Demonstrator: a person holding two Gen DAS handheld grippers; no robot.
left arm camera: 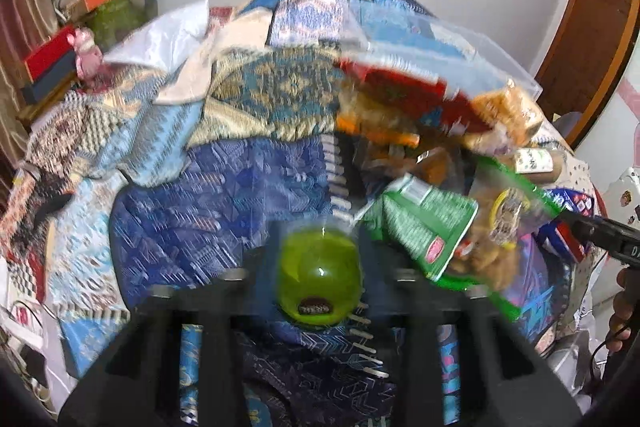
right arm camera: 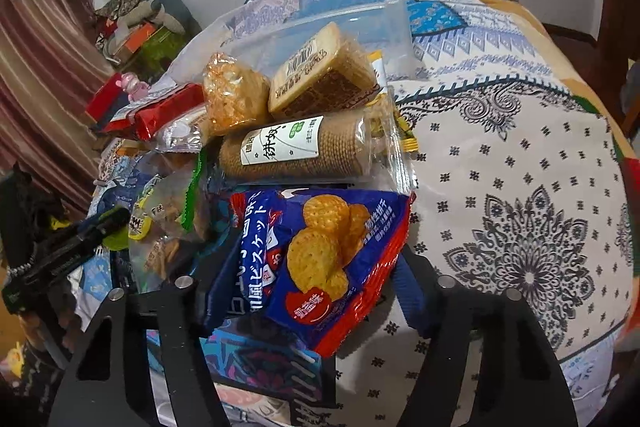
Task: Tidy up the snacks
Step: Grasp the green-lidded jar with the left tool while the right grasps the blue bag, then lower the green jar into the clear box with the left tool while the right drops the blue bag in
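Left gripper (left arm camera: pixel 320 275) fingers closed on a green jelly cup (left arm camera: pixel 320 279) above the patterned bed quilt (left arm camera: pixel 224 211), right gripper (right arm camera: pixel 308 291) fingers spread wide around a blue biscuit packet (right arm camera: pixel 316 263), snack pile beyond, round biscuit roll (right arm camera: pixel 296 151), clear plastic bin (right arm camera: pixel 344 7) at far side.

A bed covered in a patchwork quilt (right arm camera: pixel 520 155) of blue, white and tan printed panels carries a heap of snacks. On it lie a clear plastic storage box (right arm camera: pixel 340 7), a blue biscuit packet (right arm camera: pixel 316 263), a clear-wrapped roll of brown biscuits (right arm camera: pixel 296 151) and a red wrapped packet (right arm camera: pixel 168 115).
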